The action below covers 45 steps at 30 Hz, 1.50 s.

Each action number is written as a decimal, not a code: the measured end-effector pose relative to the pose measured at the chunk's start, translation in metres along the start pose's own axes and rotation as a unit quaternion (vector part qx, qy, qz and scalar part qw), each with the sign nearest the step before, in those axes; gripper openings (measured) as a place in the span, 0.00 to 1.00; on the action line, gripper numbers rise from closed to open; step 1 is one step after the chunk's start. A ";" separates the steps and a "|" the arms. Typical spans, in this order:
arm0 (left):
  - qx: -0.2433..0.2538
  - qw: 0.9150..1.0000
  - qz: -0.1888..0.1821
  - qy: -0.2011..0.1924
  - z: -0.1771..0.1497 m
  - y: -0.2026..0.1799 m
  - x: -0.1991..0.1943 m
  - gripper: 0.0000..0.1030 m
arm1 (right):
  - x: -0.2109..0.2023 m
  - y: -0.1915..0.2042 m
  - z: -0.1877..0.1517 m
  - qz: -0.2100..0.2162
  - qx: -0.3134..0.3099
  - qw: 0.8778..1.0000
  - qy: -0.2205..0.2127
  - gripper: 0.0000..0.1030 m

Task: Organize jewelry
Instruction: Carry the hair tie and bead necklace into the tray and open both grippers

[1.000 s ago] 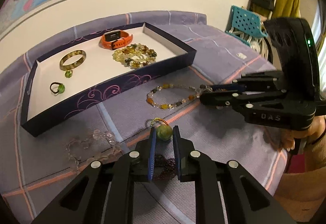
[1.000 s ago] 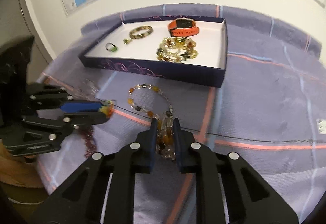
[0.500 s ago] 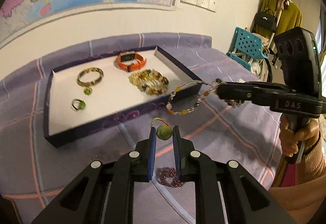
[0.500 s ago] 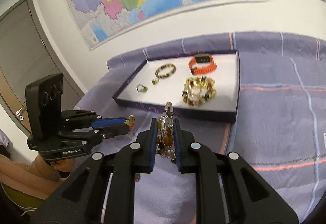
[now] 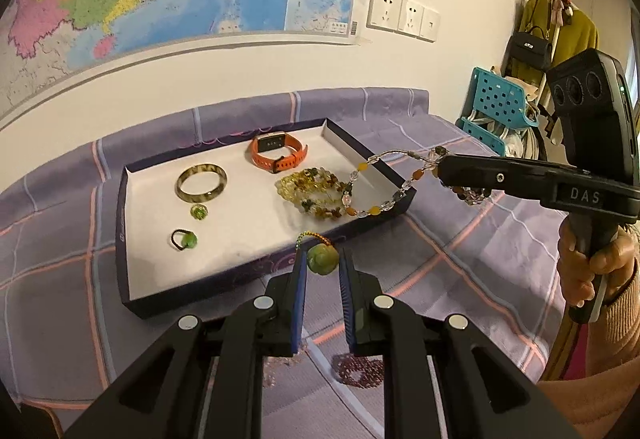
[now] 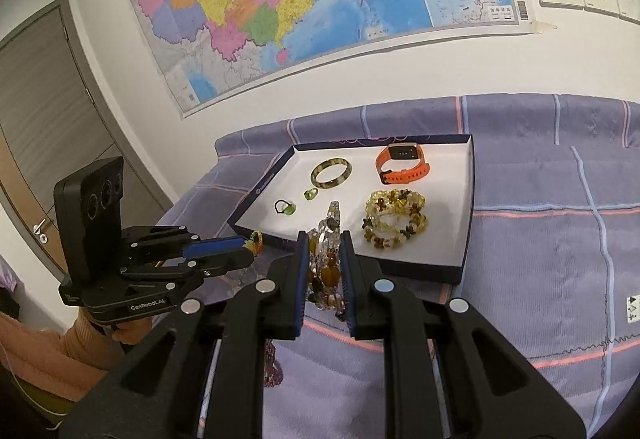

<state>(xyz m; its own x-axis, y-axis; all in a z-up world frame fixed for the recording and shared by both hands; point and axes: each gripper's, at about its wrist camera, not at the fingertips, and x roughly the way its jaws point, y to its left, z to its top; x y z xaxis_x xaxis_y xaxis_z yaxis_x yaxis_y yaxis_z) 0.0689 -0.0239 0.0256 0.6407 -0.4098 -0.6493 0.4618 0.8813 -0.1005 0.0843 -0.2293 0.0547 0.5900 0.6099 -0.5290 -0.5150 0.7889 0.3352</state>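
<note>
My left gripper point(image 5: 322, 266) is shut on a green stone pendant point(image 5: 322, 259) with a rainbow cord, held in the air before the tray's near wall. My right gripper point(image 6: 325, 268) is shut on an amber-and-clear bead strand point(image 6: 327, 271). In the left wrist view that bead strand point(image 5: 370, 195) hangs in a loop from the right gripper point(image 5: 442, 172) over the tray's right corner. The dark tray point(image 5: 127, 279) has a white floor. On it lie an orange watch point(image 5: 277, 155), a bangle point(image 5: 201, 183), a green ring point(image 5: 185, 240) and a yellow bead bracelet point(image 5: 312, 191).
A dark red bead bracelet point(image 5: 360, 371) and a pale clear strand point(image 5: 269, 379) lie on the purple checked cloth point(image 5: 460, 271) below my left gripper. A teal basket point(image 5: 496, 107) stands beyond the table's right end. A person's hand point(image 5: 592, 271) grips the right handle. The wall with a map runs close behind.
Both grippers have risen from the cloth with their pieces. The bead strand has left the table and now hangs over the tray's corner.
</note>
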 end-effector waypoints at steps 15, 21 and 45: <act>-0.013 1.000 0.021 -0.002 0.009 0.016 0.002 0.14 | 0.016 -0.004 0.015 0.000 -0.003 1.000 -0.001 0.15; -0.015 0.999 0.029 -0.003 0.014 0.021 0.005 0.14 | 0.023 -0.006 0.023 -0.001 -0.004 1.000 0.000 0.15; -0.030 0.997 0.070 0.010 0.031 0.050 0.025 0.14 | 0.059 -0.023 0.040 0.004 0.013 1.000 0.018 0.15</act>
<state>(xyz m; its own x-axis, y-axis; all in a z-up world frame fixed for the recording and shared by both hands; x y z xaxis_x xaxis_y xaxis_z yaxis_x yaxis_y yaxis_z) 0.1270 0.0021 0.0273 0.6838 -0.2779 -0.6747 0.3308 0.9422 -0.0529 0.1565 -0.2085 0.0470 0.5637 0.6133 -0.5533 -0.5022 0.7863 0.3599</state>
